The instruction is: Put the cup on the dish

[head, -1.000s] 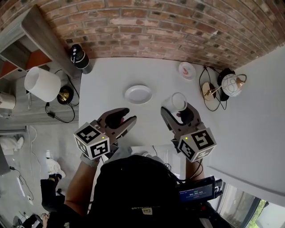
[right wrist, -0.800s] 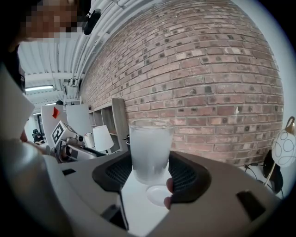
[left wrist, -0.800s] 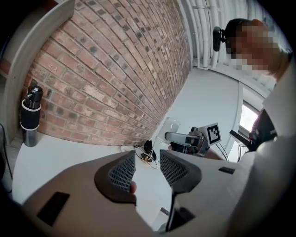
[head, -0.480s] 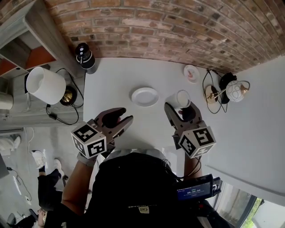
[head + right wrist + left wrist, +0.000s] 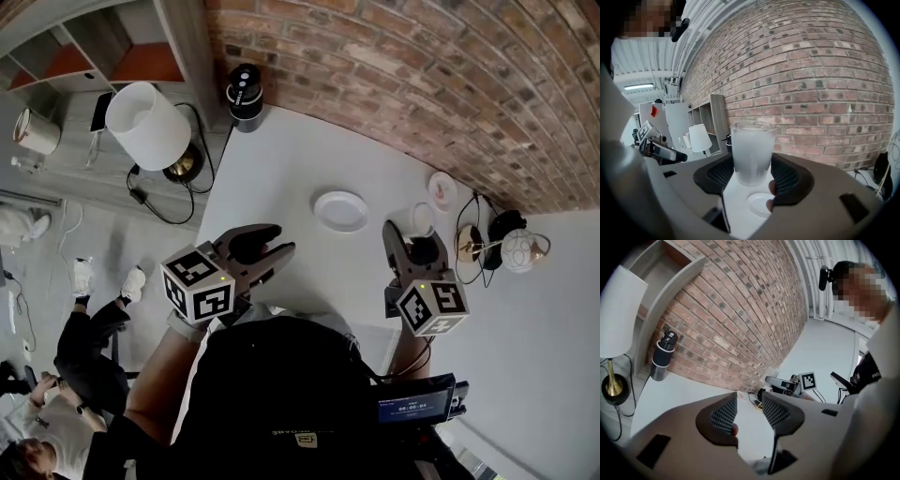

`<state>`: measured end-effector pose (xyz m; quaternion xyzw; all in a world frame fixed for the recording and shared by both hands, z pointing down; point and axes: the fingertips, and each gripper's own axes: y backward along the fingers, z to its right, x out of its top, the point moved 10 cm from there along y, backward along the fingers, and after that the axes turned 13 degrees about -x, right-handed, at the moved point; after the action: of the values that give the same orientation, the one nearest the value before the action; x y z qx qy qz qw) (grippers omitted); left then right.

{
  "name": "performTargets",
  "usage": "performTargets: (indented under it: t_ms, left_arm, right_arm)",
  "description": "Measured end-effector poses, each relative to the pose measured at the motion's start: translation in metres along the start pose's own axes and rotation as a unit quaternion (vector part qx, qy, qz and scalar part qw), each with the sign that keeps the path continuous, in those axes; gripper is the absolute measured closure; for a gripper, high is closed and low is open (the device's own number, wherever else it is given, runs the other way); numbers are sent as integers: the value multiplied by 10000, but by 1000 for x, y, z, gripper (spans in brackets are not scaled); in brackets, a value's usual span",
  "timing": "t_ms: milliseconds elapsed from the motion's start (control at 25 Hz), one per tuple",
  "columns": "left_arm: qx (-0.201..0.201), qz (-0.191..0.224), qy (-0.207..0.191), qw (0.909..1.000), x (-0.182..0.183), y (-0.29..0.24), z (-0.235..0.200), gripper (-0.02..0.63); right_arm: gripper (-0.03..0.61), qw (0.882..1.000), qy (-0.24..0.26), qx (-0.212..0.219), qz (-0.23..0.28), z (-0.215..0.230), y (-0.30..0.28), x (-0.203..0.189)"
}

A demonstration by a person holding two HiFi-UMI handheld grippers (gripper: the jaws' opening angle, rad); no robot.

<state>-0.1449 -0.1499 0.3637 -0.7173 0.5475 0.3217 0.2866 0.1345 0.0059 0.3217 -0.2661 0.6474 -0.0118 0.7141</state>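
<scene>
The right gripper (image 5: 751,177) pinches the frosted cup (image 5: 751,147) upright between its pads, held over the table (image 5: 281,169). The dish (image 5: 340,210) lies near, to its left. The left gripper (image 5: 749,409) hangs spread, empty.

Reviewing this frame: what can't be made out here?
Head view: the right tool covers most of the cup; whether it clears the table is unclear.
Right gripper view: a jaw cuts off part of the dish.
Head view: what lies on the small pink plate is too small to tell.
</scene>
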Motion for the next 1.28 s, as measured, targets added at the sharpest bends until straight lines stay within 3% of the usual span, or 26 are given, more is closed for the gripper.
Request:
performTargets:
  t_ms: [280,800,1280]
  left_arm:
    - [765,443,109,9960,-14,14,20,443]
    - [1862,1052,268,9765,-48,21,63,443]
    - [2579,1275,368,9570,-68,28,96,443]
  right_arm:
    - [333,9980,295,554,-57,4,-36,-3]
    - [333,9839,1023,1462,33,9,-78,-25]
    - [333,9788,1162,1683,-63,15,-116,-71]
